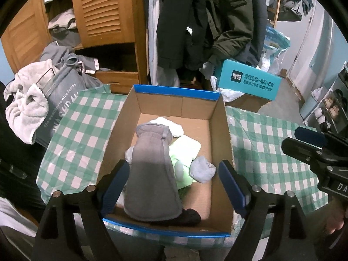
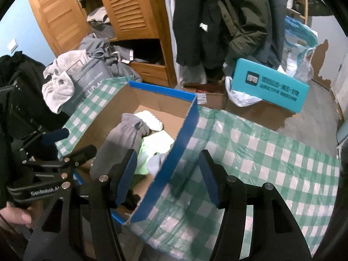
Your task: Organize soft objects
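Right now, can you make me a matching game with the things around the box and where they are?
Things:
1. grey glove
2. teal box
3. pale towel
4. checked cloth

Places:
A. under the cardboard box
B. draped over the grey bag
C. inside the cardboard box
D. on the floor beyond the table

Pairs: 1-C, 2-D, 3-B, 4-A
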Demonstrator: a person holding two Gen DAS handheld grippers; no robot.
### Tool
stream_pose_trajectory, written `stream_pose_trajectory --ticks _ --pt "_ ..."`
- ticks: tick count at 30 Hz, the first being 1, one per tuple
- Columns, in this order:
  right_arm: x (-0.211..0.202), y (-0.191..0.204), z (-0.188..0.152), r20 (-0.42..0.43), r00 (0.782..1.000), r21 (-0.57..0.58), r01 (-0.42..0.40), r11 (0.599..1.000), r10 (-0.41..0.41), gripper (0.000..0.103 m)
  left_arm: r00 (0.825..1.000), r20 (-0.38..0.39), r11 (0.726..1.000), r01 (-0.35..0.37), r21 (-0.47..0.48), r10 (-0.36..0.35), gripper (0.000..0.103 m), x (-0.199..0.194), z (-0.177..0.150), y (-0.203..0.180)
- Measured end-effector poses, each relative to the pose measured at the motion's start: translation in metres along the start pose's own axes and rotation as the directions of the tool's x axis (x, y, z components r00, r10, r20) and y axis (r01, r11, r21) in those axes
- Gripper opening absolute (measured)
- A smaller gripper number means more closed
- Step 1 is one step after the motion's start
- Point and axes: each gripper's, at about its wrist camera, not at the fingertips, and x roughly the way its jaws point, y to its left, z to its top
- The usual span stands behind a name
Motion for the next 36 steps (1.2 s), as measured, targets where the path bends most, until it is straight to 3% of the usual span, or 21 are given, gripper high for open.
stream_pose_trajectory --ticks 21,36 --pt "-0.020 -0.046 -0.030 0.022 0.997 0.096 0.072 0.993 -0.075 0.058 1.000 0.030 0.997 0.007 0.078 -0.009 0.087 -0.013 -0.003 -0.040" --pt "-0.024 -0.047 -0.034 0.022 0.997 0.105 0.065 0.992 -0.068 0.058 0.999 0.014 0.995 0.046 0.086 -0.047 0.087 -0.013 -0.005 -0.047"
